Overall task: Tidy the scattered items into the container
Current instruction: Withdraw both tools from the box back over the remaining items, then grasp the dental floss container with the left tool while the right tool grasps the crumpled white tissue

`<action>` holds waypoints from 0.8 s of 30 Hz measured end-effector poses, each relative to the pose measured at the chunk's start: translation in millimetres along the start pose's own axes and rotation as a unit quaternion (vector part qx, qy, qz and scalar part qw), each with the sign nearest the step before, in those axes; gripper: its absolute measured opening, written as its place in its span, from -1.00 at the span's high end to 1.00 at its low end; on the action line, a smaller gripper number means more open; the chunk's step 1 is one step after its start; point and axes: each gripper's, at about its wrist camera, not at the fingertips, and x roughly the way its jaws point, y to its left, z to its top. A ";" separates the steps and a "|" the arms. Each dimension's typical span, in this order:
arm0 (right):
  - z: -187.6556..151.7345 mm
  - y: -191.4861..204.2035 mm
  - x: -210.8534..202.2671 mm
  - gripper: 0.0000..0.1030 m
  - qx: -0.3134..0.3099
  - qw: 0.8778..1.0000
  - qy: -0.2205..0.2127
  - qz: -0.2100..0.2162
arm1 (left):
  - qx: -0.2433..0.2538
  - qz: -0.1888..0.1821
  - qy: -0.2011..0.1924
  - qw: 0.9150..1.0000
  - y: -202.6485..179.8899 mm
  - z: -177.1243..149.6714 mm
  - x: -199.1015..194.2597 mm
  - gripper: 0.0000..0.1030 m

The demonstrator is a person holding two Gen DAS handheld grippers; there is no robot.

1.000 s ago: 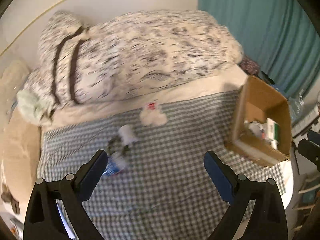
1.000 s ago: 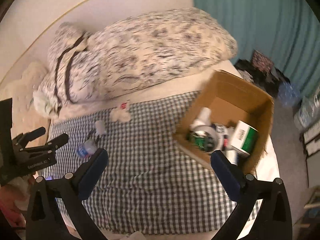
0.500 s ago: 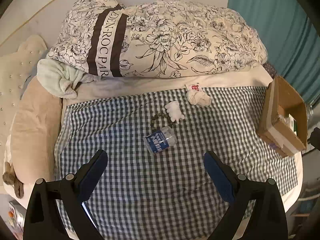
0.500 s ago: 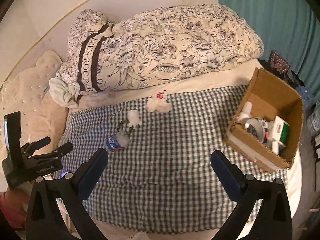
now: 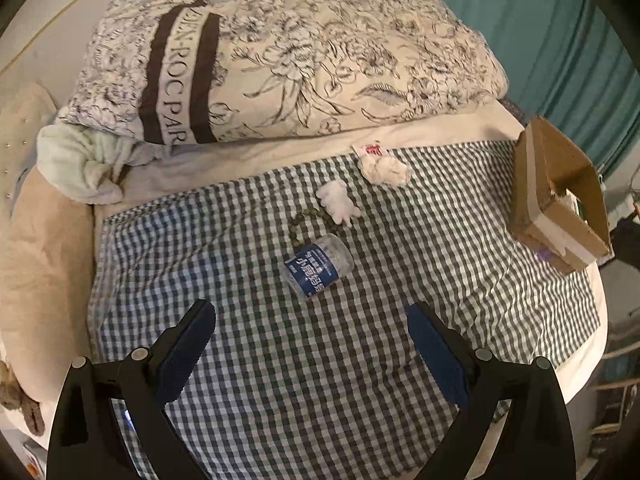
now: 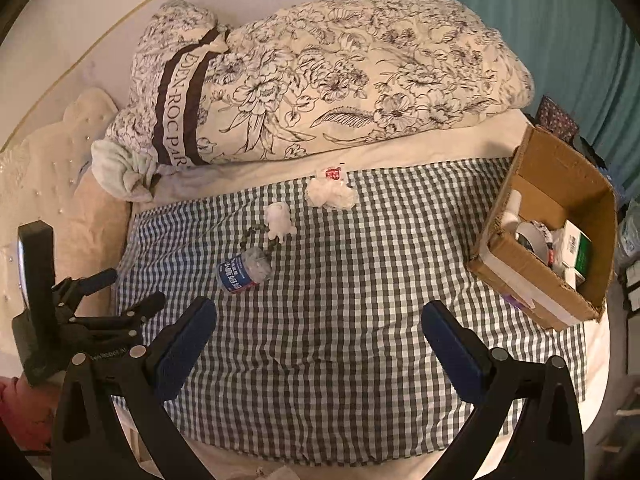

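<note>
A clear jar with a blue label (image 5: 318,266) (image 6: 244,269) lies on its side on the checked blanket (image 5: 360,360). Just behind it are a dark bead bracelet (image 5: 308,220) (image 6: 256,236), a small white figurine (image 5: 338,202) (image 6: 279,221) and a crumpled white tissue with a red-printed packet (image 5: 384,168) (image 6: 330,192). The cardboard box (image 5: 560,196) (image 6: 560,200) stands at the blanket's right edge with several items inside. My left gripper (image 5: 310,356) hangs open in front of the jar, nothing between its fingers. My right gripper (image 6: 318,354) is open and empty over the blanket's middle; the left gripper (image 6: 120,294) shows at its left.
A folded floral duvet (image 5: 320,64) and a pale green towel (image 5: 80,160) lie along the back of the bed. A beige padded headboard (image 6: 48,152) is at the left. A teal curtain (image 6: 560,20) hangs at the right behind the box.
Both views swung left and steadied. The jar and small items now sit nearer the left gripper's centre, and the box has slid toward the right edge. Both grippers stayed open.
</note>
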 end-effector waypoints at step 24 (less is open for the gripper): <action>109.9 -24.6 208.5 -1.00 -0.043 0.996 0.074 0.016 | 0.132 -0.012 0.060 0.989 -22.1 19.7 187.5 -0.93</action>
